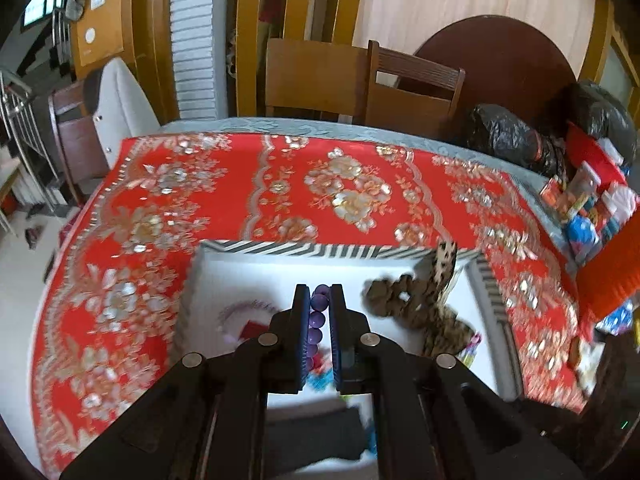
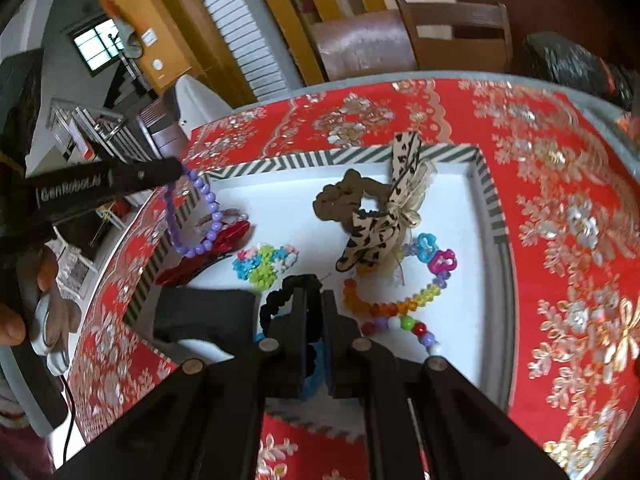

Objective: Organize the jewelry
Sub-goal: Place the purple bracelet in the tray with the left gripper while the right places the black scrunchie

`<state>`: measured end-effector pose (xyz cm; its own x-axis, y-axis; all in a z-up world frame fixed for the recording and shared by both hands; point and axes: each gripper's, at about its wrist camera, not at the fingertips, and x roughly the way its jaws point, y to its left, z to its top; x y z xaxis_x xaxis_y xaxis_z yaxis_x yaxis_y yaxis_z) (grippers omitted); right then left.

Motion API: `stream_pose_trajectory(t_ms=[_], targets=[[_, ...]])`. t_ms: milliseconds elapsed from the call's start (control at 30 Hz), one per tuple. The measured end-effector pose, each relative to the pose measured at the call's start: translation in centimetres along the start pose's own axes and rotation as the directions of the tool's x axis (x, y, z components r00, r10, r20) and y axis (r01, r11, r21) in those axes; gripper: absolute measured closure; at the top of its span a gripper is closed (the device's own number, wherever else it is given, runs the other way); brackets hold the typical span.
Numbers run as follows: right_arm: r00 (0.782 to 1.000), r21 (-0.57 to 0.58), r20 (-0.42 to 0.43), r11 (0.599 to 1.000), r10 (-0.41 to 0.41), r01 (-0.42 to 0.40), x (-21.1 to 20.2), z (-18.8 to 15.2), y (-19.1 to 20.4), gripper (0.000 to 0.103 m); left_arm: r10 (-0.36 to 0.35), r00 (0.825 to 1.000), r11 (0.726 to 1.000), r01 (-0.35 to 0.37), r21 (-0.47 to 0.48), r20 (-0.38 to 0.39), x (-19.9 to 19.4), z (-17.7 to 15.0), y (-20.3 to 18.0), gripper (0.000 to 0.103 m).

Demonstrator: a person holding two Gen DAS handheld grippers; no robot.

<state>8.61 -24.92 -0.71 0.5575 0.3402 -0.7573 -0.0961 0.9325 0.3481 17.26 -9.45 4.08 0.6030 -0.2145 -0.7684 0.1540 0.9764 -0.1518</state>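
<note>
My left gripper [image 1: 319,292] is shut on a purple bead bracelet [image 1: 316,316] and holds it above the left part of a white tray with a striped rim [image 1: 280,249]. In the right wrist view the left gripper [image 2: 180,170] shows at the left with the bracelet [image 2: 210,216] hanging from it over the tray [image 2: 486,184]. My right gripper [image 2: 314,296] is shut on a black scrunchie [image 2: 276,300] at the tray's near side. In the tray lie a brown scrunchie with a leopard bow [image 2: 380,216], a rainbow bead bracelet [image 2: 392,308], a pastel bead piece [image 2: 264,262] and a red clip [image 2: 224,236].
The tray sits on a red floral tablecloth [image 1: 280,184]. A dark box [image 2: 204,316] lies at the tray's near left corner. Snack packets [image 1: 592,204] and black bags [image 1: 516,136] are at the table's right edge. Wooden chairs [image 1: 408,84] stand behind the table.
</note>
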Motion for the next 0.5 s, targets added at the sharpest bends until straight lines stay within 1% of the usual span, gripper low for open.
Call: stream_pose_trajectory(t_ms=[100,167,233,367,500], targets=[[1.000,0.056,0.016,0.998,-0.008,0.007,0.7,0.2,-0.7,0.096,-0.022,1.000,0.999,0.022,-0.023,-0.003,1.3,0.6,-0.2,0.081],[0.999,0.081,0.029,0.996,-0.028,0.025,0.9,0.3,-1.2,0.096,-0.023,1.000,0.999,0.023,-0.034,-0.017,2.3,0.6,-0.1,0.081],[0.999,0.099,0.023,0.995,-0.035,0.033,1.2,0.3,-1.6,0.096,-0.018,0.999,0.999,0.017,-0.044,-0.040,3.5,0.3,0.1,0.081],[0.998,0.084,-0.007,0.995,-0.054,0.055,2.2,0.0,-1.8,0.096,0.010,0.995,0.998,-0.017,-0.066,-0.096,5.7,-1.0,1.0,0.081],[0.997,0.059,-0.021,0.995,-0.075,0.076,2.6,-0.3,-1.7,0.096,0.037,0.991,0.996,-0.046,-0.072,-0.126,6.4,-2.4,1.9,0.081]])
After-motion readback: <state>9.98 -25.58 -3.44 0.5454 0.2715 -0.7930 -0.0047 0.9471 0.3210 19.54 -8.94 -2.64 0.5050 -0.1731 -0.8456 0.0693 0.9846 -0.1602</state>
